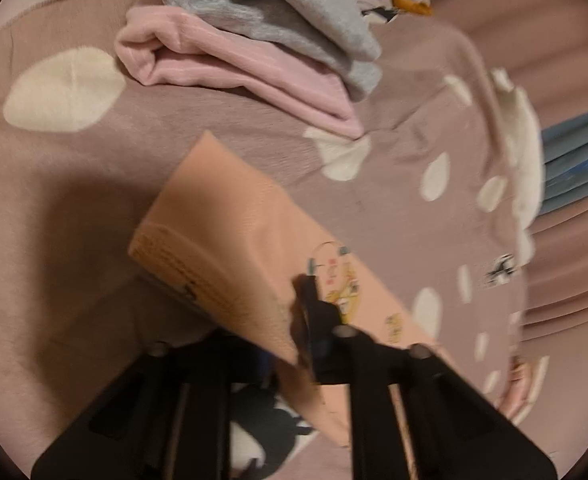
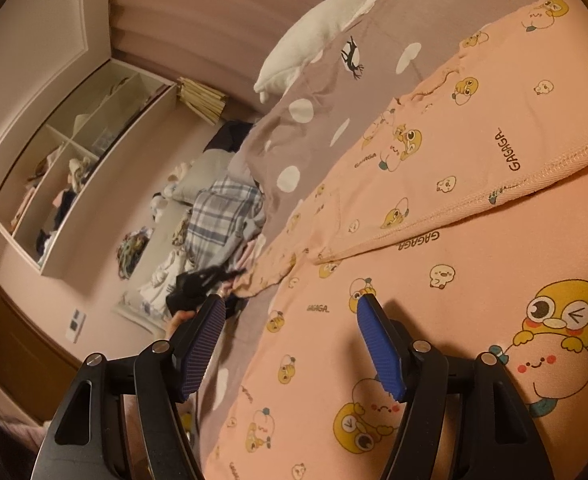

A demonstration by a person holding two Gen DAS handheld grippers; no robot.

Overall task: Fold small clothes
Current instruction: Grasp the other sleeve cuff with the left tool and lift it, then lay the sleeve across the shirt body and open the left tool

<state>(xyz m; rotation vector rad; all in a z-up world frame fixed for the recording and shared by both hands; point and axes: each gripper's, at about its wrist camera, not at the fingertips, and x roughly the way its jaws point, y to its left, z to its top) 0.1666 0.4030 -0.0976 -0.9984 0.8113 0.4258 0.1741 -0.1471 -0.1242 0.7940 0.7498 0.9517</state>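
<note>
Garment (image 2: pixel 434 208), a peach cartoon-print piece, lay spread on the bed (image 2: pixel 326 92), with one end lifted. Step in hand, by judgement: a fold of that end over the body of the piece. The left gripper (image 1: pixel 308 300) pointed steeply down, jaws clamped on the raised fabric (image 1: pixel 229 236). The right gripper (image 2: pixel 289 344) lay nearly level just above the cloth, jaws at medium width with nothing between them. The next move likely called for carrying the held edge across and aligning it. A folded stack (image 1: pixel 253 52) sat beyond
</note>
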